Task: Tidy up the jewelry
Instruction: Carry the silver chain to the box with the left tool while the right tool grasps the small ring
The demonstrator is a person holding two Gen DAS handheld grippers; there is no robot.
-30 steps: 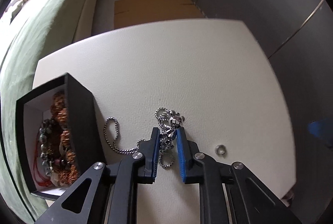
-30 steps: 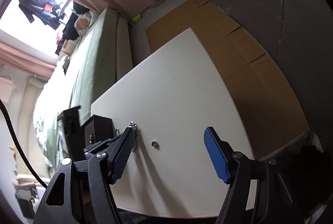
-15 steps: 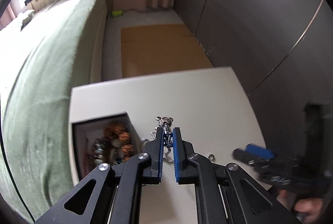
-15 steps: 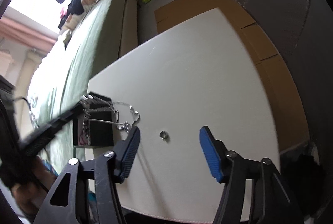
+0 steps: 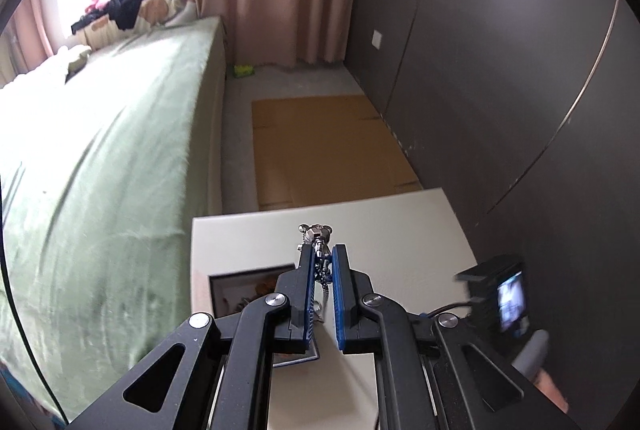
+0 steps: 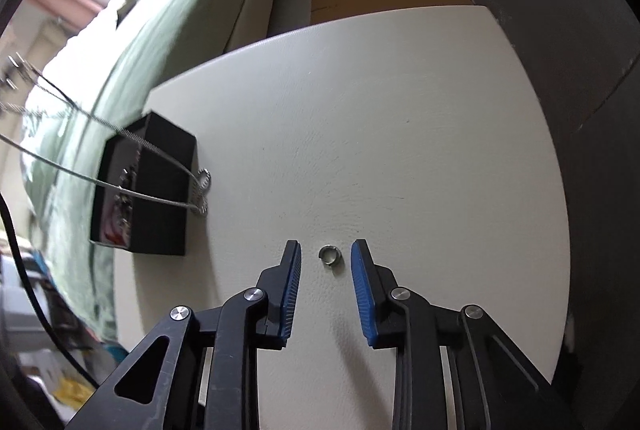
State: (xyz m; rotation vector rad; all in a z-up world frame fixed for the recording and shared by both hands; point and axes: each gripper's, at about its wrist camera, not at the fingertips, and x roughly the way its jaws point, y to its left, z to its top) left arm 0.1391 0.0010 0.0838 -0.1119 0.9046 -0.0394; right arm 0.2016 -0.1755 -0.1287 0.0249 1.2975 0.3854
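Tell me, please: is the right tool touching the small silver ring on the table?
Apart. In the right wrist view the ring lies on the white table between the closing fingers of the right tool, with bare table showing on both sides of it.

A silver chain necklace (image 6: 120, 166) is hanging taut above an open black jewelry box (image 6: 160, 186). A small silver ring (image 6: 329, 254) is lying flat on the white table (image 6: 400, 110).

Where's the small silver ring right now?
In the right wrist view, the silver ring lies flat on the white table, untouched between the closing fingers of the right gripper, well to the right of the black jewelry box.
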